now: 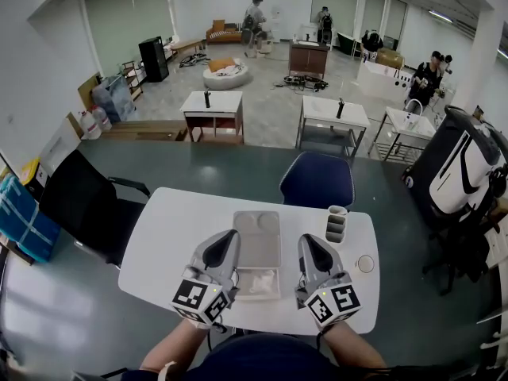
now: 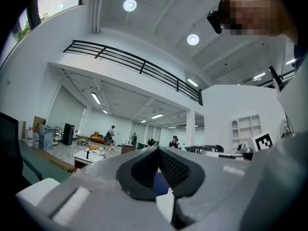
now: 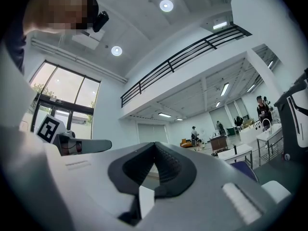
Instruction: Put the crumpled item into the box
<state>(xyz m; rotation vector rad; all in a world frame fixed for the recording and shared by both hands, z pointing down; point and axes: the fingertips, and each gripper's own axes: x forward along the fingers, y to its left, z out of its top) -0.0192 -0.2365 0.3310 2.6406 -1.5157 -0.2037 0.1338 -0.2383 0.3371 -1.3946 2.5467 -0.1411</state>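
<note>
In the head view a grey box (image 1: 256, 240) lies open at the middle of the white table (image 1: 167, 236). Its near half holds a crumpled white item (image 1: 259, 281). My left gripper (image 1: 230, 238) hovers just left of the box and my right gripper (image 1: 306, 241) just right of it, both pointing away from me. Neither touches the box or the crumpled item. Both gripper views tilt up towards the room and ceiling. In each, the dark pads meet at the tip with nothing between them: left gripper (image 2: 158, 149), right gripper (image 3: 155, 143). Box and item are hidden in both.
A small grey divided holder (image 1: 336, 225) stands right of the box, with a round white disc (image 1: 365, 263) nearer the right edge. A blue chair (image 1: 317, 181) sits at the far side and a black chair (image 1: 83, 205) at the left. People stand far off in the hall.
</note>
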